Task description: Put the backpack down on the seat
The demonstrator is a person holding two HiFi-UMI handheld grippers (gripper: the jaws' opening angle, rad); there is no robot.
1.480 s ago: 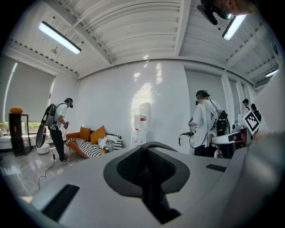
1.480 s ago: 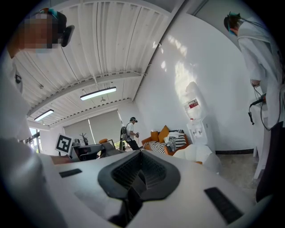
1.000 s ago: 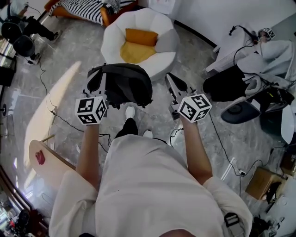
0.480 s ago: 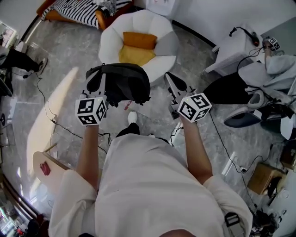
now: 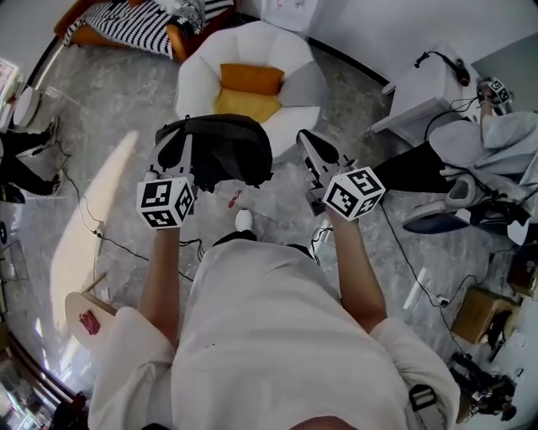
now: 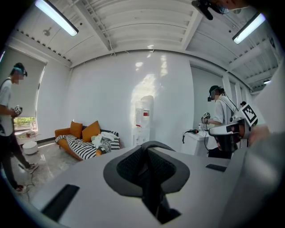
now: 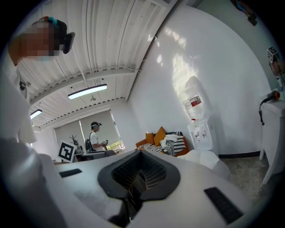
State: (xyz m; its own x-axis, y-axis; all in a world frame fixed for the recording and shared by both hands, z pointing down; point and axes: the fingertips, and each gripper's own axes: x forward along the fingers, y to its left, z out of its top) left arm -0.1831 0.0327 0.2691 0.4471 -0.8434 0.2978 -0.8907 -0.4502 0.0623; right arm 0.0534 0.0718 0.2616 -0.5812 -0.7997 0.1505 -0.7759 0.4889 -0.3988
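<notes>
A black backpack (image 5: pixel 225 149) hangs in front of me from my left gripper (image 5: pixel 175 143), which is shut on its dark strap (image 6: pixel 149 187). The white round armchair (image 5: pixel 195 77), the seat, stands just beyond the backpack with an orange cushion (image 5: pixel 252 78) and a yellow one (image 5: pixel 245 105) in it. My right gripper (image 5: pixel 306 141) is level with the left one, to the right of the backpack and apart from it. Its pads (image 7: pixel 133 178) meet and hold nothing. The backpack's lower part is hidden behind my left gripper's cube.
An orange sofa with a striped cover (image 5: pixel 139 18) stands behind the armchair. A white side table (image 5: pixel 420 94) and a seated person (image 5: pixel 496 134) are at the right. Cables (image 5: pixel 91 214) trail over the marble floor at the left. A round wooden table (image 5: pixel 88 312) is at my lower left.
The floor and the furniture have slid in the head view as I walk towards the armchair. Both grippers keep their pose, and the backpack still hangs from the left one.
</notes>
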